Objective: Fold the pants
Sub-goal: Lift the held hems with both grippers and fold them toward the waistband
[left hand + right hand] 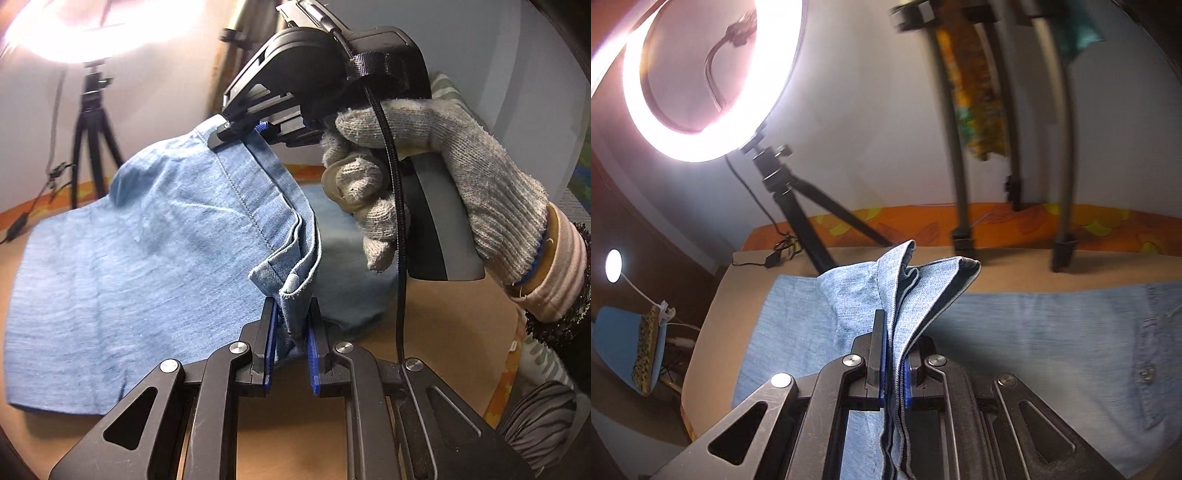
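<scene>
The fold is under way, not finished: the left tool (291, 321) and right tool (894, 354) are each clamped tight on a bunched edge of the light blue denim pants (147, 236), lifted above the tan desk (436, 332). The rest lies flat, probably single-layered.
</scene>
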A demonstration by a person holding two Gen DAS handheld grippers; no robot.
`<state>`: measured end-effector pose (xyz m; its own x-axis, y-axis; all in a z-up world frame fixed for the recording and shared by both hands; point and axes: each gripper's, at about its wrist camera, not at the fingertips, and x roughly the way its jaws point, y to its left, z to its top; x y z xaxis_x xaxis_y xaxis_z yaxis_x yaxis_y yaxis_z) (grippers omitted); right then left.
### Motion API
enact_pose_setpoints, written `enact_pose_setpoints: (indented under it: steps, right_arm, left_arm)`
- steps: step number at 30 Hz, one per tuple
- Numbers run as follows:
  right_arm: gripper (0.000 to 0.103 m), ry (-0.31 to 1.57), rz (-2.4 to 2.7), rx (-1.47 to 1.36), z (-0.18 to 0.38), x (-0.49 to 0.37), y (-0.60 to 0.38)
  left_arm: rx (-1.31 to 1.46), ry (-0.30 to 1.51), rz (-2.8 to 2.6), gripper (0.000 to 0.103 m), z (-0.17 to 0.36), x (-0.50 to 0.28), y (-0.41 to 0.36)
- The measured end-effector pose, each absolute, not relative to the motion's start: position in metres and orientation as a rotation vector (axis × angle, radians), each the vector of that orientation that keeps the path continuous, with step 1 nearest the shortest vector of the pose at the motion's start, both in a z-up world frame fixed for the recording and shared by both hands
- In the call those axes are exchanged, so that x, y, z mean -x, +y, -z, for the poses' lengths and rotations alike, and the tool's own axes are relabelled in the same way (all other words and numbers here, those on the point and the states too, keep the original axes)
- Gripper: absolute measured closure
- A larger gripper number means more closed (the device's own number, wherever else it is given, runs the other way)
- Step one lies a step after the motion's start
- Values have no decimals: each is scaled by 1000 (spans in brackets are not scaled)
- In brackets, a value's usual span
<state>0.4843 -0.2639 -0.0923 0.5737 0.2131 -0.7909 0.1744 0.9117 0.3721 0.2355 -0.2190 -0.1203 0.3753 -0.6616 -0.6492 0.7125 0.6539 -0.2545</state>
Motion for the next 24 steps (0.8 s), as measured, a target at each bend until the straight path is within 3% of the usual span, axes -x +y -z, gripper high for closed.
enact_pose_setpoints:
  steps: [24]
  right_arm:
    - [99,970,110,-417,85,-425,-397]
  left_arm:
    - [-93,800,1070,90,124,-231,-322]
